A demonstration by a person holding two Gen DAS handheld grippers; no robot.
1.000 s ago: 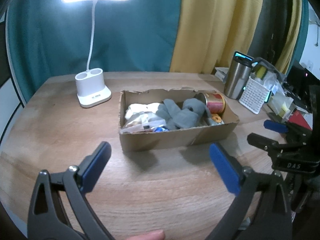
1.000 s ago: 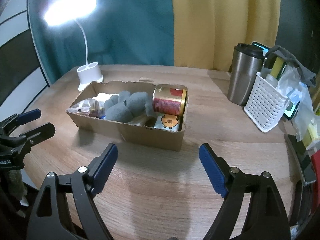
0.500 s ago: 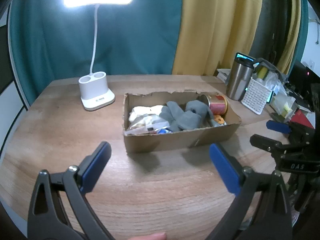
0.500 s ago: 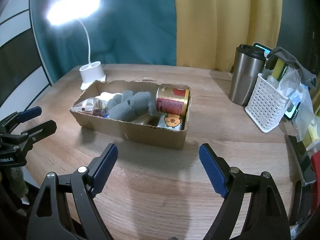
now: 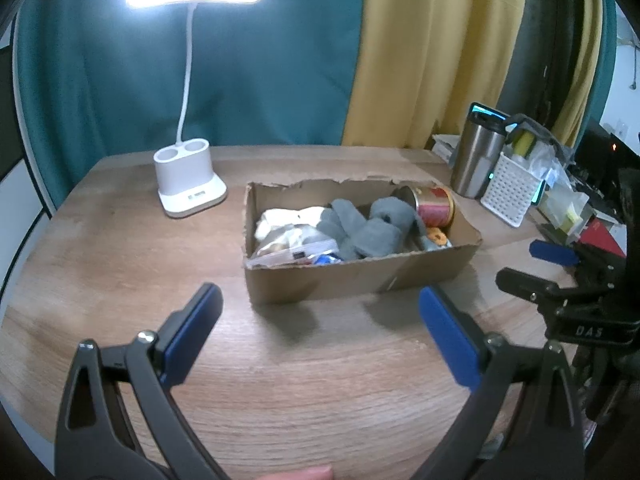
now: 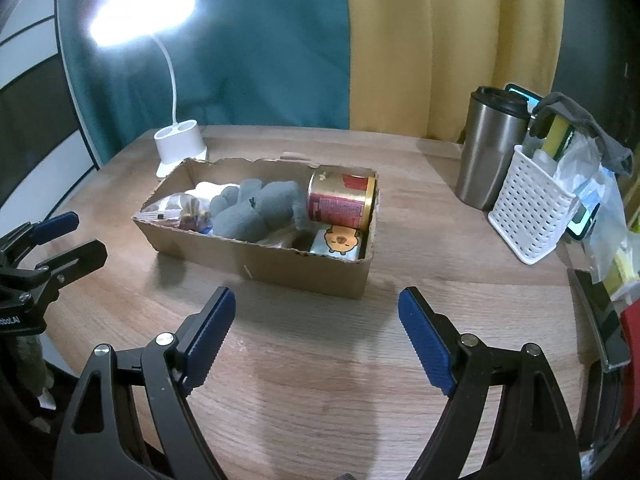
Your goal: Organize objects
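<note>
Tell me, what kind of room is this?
Probably a desk corner in someone's home, maybe a bedroom or study. A lit white desk lamp with pen holder base stands on the round wooden table, teal and yellow curtains hang behind, and a steel travel mug sits nearby.

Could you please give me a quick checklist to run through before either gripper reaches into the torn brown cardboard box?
1. Left gripper open and empty: ok.
2. Right gripper open and empty: ok.
3. Bare wooden table between both grippers and the torn brown cardboard box: ok.
4. Red and gold tin can reachable: ok, it lies on its side at the box's end, on top of the other contents.
5. Grey plush toy free to lift: cannot tell, it leans against the can and covers items beneath.
6. Steel tumbler and white perforated basket clear of the box: ok.
</note>
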